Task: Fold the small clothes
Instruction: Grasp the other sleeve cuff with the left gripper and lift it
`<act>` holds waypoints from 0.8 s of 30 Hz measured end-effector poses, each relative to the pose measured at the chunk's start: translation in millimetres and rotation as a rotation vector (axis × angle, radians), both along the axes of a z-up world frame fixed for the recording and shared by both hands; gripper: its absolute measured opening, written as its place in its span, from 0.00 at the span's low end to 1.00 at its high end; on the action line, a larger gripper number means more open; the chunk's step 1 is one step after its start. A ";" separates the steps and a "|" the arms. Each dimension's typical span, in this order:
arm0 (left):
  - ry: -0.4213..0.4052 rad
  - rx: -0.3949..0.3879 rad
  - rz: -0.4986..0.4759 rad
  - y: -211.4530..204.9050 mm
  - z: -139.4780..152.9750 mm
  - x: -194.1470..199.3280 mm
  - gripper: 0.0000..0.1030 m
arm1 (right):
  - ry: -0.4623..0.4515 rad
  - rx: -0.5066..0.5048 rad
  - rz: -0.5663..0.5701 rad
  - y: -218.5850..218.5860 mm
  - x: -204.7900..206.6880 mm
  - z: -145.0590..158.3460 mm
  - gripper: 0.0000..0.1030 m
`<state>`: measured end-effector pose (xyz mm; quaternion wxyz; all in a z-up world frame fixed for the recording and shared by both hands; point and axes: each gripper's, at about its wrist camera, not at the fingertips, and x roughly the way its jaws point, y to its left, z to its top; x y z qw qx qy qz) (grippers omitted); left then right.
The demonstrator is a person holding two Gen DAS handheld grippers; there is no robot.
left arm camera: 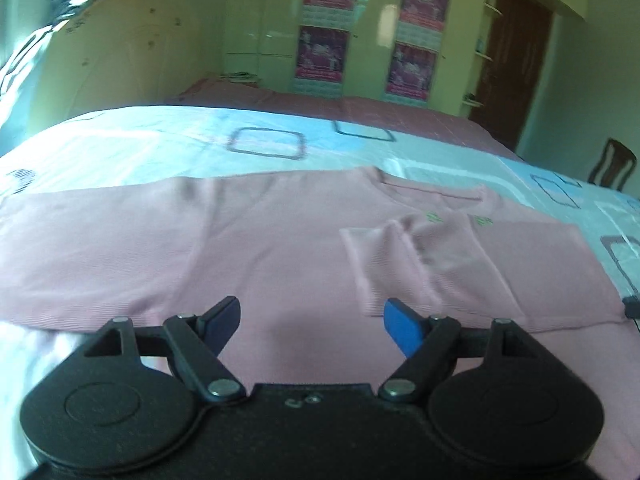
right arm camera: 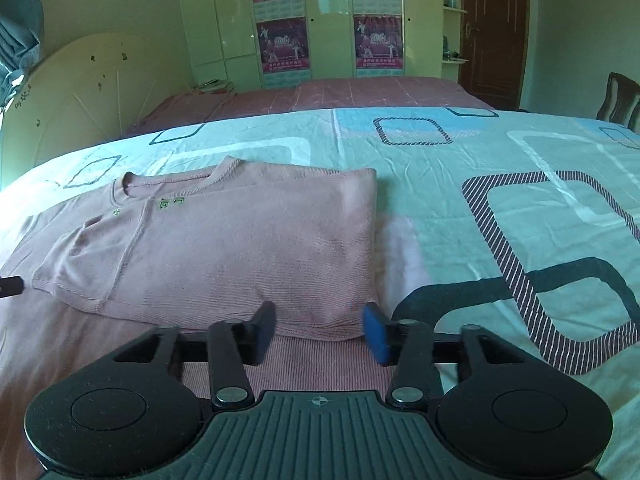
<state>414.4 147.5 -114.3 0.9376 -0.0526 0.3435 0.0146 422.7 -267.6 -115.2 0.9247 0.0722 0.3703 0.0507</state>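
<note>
The pink shirt (right arm camera: 224, 240) lay on the bed (right arm camera: 480, 184), one side folded over its middle. The left tongs (left arm camera: 310, 326) hung spread above the shirt's near part; the right tongs (right arm camera: 320, 330) stood parted, empty, over its near hem.

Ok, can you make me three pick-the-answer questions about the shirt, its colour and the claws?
1. Where is the shirt?
A. spread on the bed cover
B. on the chair
C. on the floor

2. What colour is the shirt?
A. blue
B. pink
C. yellow

3. What is the right claw doing?
A. pinching the shirt
B. holding a sock
C. open, with nothing in it

Answers: 1 A, the shirt lies on the patterned bed cover. 2 B, its cloth is pink. 3 C, its two pads stand apart above the shirt's edge; the left claw is open too.
</note>
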 end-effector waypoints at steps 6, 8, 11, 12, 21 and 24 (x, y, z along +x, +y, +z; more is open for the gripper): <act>-0.023 -0.144 0.348 149.1 6.8 -48.7 0.72 | 0.029 0.087 -0.027 19.6 10.9 1.0 0.51; -0.038 -0.221 0.473 196.3 4.9 -63.1 0.64 | 0.042 0.113 -0.033 30.0 18.0 1.8 0.51; -0.069 -0.355 0.632 258.6 0.4 -78.5 0.62 | 0.038 0.111 -0.010 50.6 25.6 5.0 0.51; -0.086 -0.416 0.666 278.0 -2.1 -83.3 0.62 | 0.036 0.099 -0.001 58.0 27.3 6.0 0.51; -0.229 -0.692 0.779 374.0 -26.2 -74.7 0.53 | 0.030 0.061 -0.023 82.4 32.1 13.7 0.51; -0.253 -0.699 0.787 383.9 -32.5 -68.3 0.46 | 0.038 0.076 -0.077 70.6 34.4 13.5 0.51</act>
